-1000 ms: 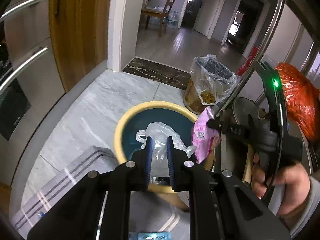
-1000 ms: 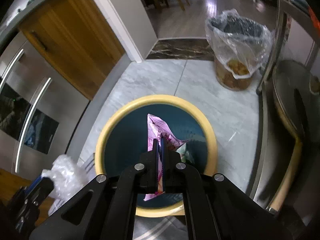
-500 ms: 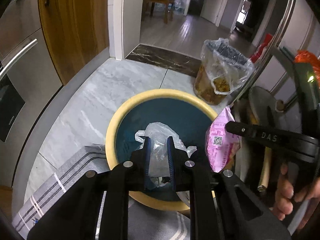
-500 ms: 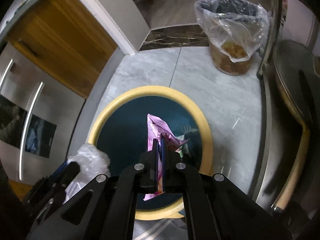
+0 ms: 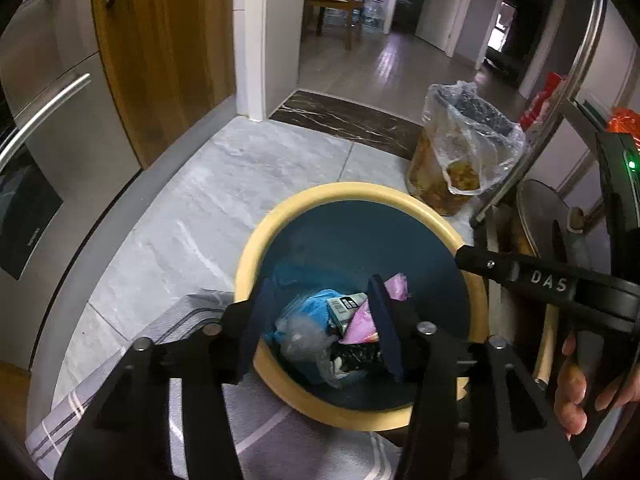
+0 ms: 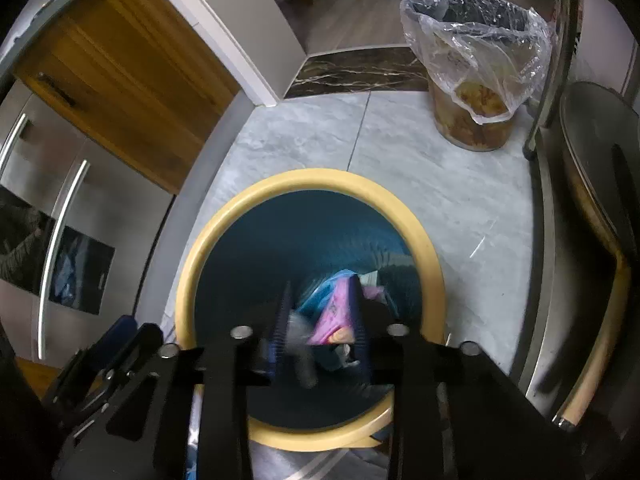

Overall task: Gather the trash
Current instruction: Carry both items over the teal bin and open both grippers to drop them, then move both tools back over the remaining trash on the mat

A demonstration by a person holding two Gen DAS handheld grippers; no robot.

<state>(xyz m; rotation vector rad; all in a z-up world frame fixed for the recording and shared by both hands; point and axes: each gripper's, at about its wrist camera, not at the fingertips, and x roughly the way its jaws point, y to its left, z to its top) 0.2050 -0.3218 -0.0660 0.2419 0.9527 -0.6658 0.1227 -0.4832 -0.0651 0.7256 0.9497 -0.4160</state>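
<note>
A blue bin with a yellow rim (image 5: 352,190) (image 6: 316,176) stands on the floor right under both grippers. My left gripper (image 5: 320,284) hangs over its mouth with its jaws opening and nothing pressed between the pads. A crumpled clear plastic bag (image 5: 304,336) lies below it among the trash in the bin. My right gripper (image 6: 320,292) is also over the bin, jaws opening, pads off the pink wrapper (image 6: 334,312) (image 5: 362,320), which lies down inside next to a blue bag (image 5: 320,300) and a small carton (image 5: 344,308).
A basket with a clear liner (image 5: 464,148) (image 6: 480,60) stands on the grey tiles beyond the bin. A striped rug (image 5: 120,392) lies at the near left. Steel appliance fronts (image 5: 40,120) and a wooden door (image 6: 120,80) line the left side. A stool (image 6: 592,200) is close on the right.
Both grippers have sunk a little toward the bin and opened. The clear bag left the left gripper and the pink wrapper left the right one; both now lie in the bin.
</note>
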